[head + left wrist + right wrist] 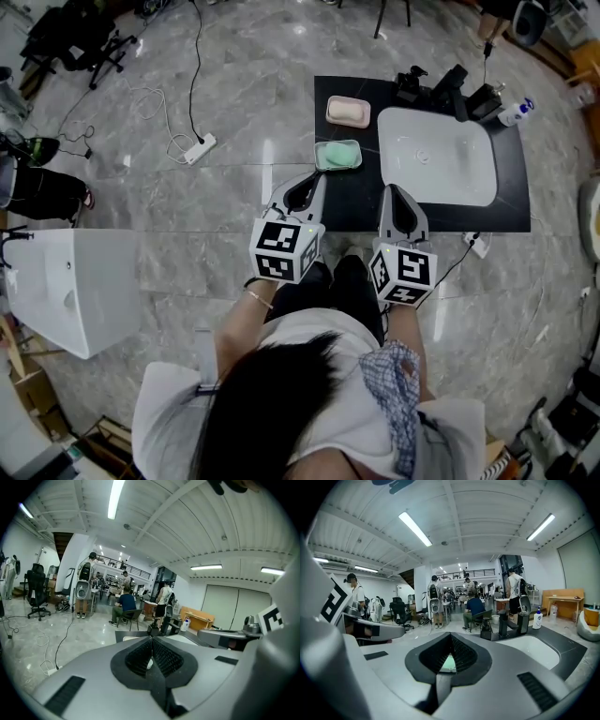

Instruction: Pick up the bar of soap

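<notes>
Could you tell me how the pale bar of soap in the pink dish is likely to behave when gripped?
The bar of soap looks solid and rounded, so it is probably stiff but slippery between jaws. It lies in a shallow pink dish that looks light and might slide on the black table if nudged.

Open air above the green dish (337, 155) and pink dish (348, 112) (black fixtures (457, 86) behind the basin (436, 159))
</notes>
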Demonstrator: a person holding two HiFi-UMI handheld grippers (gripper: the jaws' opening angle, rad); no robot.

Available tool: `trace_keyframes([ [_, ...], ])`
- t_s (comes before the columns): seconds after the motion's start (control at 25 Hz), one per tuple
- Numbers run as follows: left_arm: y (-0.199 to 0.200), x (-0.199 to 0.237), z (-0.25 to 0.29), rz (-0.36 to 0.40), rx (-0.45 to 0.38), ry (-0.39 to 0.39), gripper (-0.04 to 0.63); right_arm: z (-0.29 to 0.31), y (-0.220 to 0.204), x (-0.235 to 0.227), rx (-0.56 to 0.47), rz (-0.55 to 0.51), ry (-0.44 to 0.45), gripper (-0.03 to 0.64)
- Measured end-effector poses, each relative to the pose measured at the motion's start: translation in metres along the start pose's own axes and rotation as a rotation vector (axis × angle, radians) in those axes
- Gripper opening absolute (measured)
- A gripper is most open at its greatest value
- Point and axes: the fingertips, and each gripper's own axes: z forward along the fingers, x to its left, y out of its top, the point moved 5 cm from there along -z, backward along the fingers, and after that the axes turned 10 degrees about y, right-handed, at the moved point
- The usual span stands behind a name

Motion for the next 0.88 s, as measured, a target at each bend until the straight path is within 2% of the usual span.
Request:
trace_keyframes([
  [0.44, 0.002, -0.003, 0.033, -0.016, 0.006, 0.028, 0.012, 0.028, 0.002, -0.034, 0.013, -0.007, 0.015, 0.014],
  [0.88, 0.009, -0.008, 0.076, -0.042, 0.032, 0.11, 0.012, 0.071, 0.011, -0.07, 0.032, -0.006, 0.133, 0.014],
])
